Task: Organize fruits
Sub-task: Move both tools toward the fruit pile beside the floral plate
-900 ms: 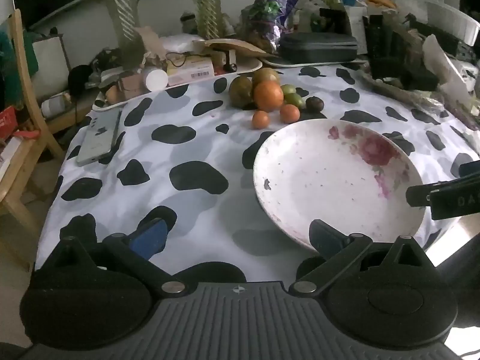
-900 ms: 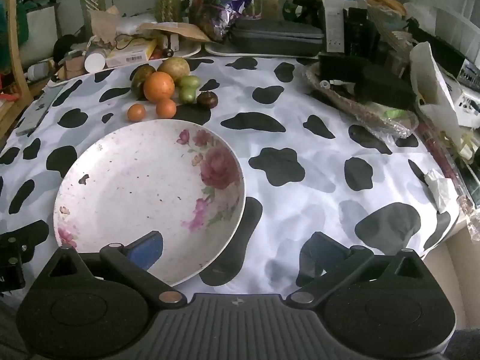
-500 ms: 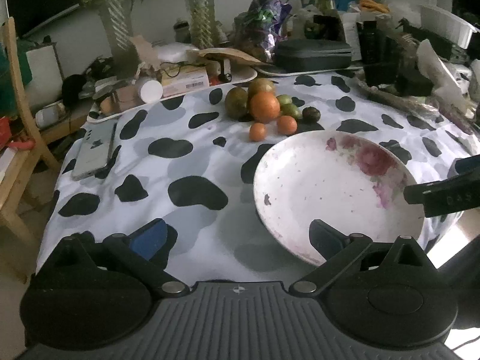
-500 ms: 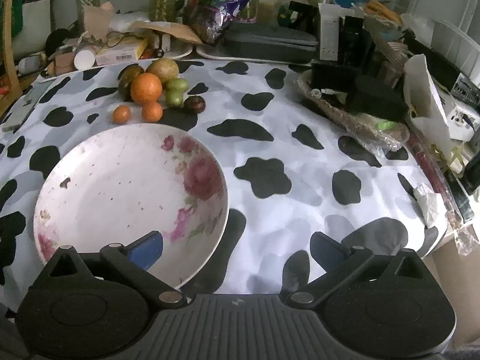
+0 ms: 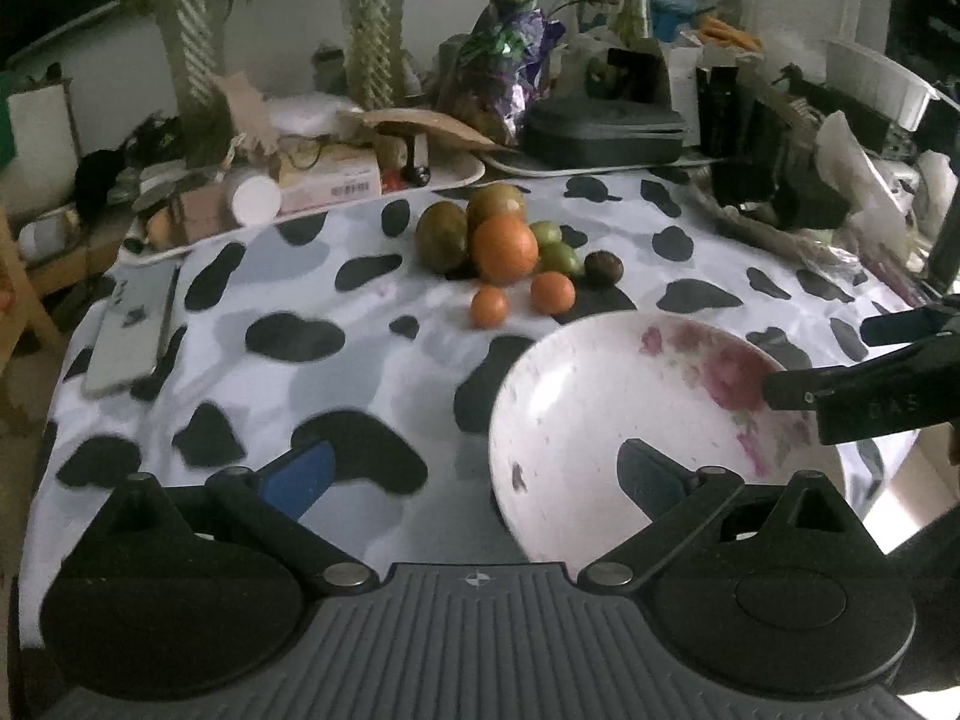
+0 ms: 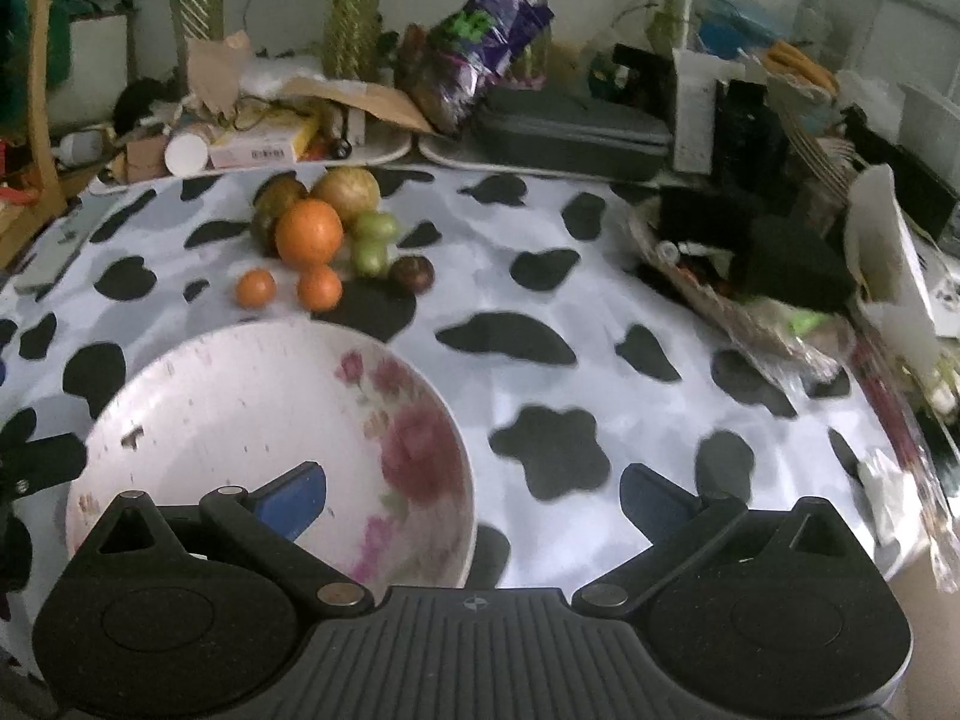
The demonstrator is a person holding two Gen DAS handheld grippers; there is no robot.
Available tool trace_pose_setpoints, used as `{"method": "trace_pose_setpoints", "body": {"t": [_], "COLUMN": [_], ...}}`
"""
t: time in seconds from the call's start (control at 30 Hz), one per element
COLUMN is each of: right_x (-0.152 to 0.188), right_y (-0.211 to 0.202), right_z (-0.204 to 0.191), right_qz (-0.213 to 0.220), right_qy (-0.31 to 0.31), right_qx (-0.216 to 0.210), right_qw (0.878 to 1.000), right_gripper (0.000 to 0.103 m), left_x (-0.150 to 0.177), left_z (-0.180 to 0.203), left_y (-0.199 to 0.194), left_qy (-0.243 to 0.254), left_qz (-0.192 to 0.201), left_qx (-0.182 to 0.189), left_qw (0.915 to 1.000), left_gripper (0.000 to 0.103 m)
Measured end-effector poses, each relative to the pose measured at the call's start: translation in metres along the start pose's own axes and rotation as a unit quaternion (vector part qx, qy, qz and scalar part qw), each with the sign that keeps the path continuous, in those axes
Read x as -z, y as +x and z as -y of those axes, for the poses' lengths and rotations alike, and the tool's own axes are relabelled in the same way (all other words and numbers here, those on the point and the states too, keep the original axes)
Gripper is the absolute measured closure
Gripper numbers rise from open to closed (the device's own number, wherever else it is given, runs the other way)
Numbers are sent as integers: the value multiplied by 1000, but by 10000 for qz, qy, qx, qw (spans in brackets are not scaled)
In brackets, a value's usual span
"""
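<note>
Both claws — left claw (image 5: 474,474) and right claw (image 6: 474,489) — have edged nearer the plate (image 5: 576,372), spread wide and empty; the fruits (image 5: 507,246) sit untouched just beyond the plate on the counter (image 5: 360,348) — nothing moved yet.

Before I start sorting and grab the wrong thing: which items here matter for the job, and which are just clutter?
For the job: big orange, two small oranges, green fruits, dark fruit, floral plate.

Lying about: phone, black case, purple bag, boxes.
</note>
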State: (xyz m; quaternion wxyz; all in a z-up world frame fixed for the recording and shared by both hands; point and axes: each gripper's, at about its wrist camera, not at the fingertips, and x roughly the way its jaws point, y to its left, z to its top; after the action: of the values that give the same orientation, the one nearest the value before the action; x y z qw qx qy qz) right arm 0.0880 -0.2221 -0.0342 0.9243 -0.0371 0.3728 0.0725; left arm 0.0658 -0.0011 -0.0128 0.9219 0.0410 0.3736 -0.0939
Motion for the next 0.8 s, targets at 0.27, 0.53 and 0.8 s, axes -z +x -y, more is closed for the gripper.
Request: {"method": "trace_pose_setpoints", "body": {"t": [0.27,0.53,0.8], "right_x": [-9,-22,-39], "right_y": [25,32,38], "right_z": [9,18,16], "right_qz": [-209,-7,88], "right_qy": [154,350,267], "right_qx": [1,-14,-171], "right_qw": [9997,9994,9995], "right_gripper": [0,0,0], "left_x": [-16,-25,-31], "left_z": [-12,-18,-21], "left_y": [19,31,44], "left_qy": [-122,-229,-76], "left_qz": [357,459,218], "left_qx": [-207,-387,-191], "left_qw": [9991,9979,9996], "left_gripper": [1,1,1]}}
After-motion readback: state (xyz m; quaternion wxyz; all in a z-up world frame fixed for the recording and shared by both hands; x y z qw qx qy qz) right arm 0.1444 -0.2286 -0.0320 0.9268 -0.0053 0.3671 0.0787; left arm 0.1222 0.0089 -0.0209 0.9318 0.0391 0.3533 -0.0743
